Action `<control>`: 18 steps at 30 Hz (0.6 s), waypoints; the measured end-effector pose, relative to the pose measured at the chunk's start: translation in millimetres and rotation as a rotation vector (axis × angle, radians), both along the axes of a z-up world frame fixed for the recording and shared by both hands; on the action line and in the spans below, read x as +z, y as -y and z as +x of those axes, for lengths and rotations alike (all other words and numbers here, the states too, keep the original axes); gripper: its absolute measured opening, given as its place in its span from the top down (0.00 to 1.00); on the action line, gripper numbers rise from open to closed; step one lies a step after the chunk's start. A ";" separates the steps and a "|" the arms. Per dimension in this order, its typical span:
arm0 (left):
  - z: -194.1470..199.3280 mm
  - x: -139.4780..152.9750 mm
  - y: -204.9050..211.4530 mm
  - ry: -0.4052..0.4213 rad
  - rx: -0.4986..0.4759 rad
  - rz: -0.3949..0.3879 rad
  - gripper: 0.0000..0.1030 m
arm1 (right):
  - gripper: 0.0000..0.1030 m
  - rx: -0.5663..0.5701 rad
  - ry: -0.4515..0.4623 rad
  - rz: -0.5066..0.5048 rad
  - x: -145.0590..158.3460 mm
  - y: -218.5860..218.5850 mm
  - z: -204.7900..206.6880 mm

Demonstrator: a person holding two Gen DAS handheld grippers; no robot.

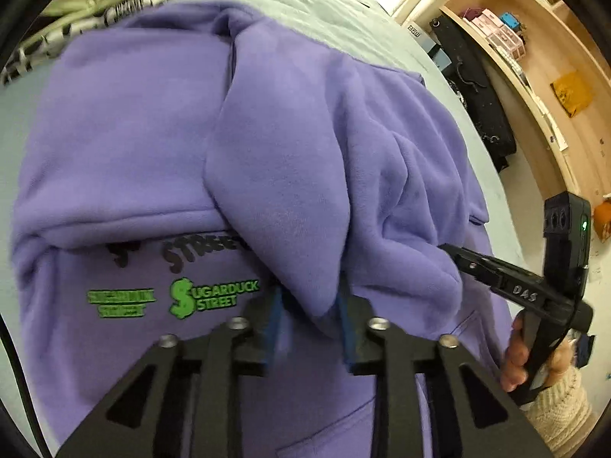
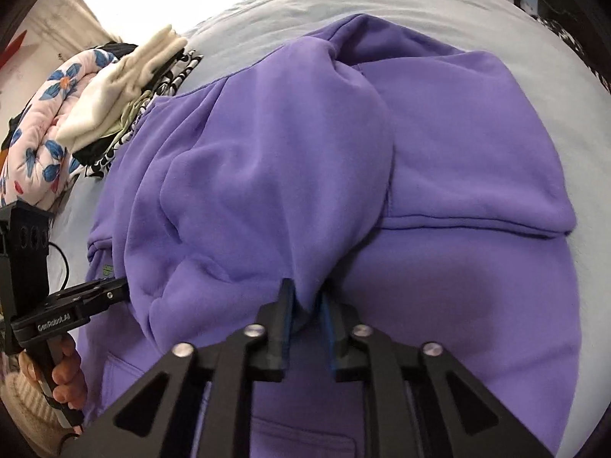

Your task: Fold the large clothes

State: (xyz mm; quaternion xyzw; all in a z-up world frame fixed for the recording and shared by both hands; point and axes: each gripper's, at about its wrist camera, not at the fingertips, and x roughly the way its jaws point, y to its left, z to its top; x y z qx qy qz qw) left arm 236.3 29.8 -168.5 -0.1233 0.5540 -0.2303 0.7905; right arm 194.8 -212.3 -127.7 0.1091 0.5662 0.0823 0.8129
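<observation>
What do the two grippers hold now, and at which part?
Both hold the purple hoodie. The left gripper and the right gripper each pinch a raised bunch of its fabric; which part cannot be told.

Hoodie (image 1: pixel 152 152) reads "SUGARDUCK STREET"; left gripper (image 2: pixel 114 288) reads "GenRobot.AI"

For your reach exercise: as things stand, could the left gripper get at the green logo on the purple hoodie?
Probably not: the left gripper is shut on a fold of the purple hoodie. The green logo lies uncovered just beside it.
</observation>
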 end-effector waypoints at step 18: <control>11.7 46.2 38.5 0.232 0.033 0.046 0.44 | 0.63 0.160 0.345 -0.235 50.2 -84.7 34.1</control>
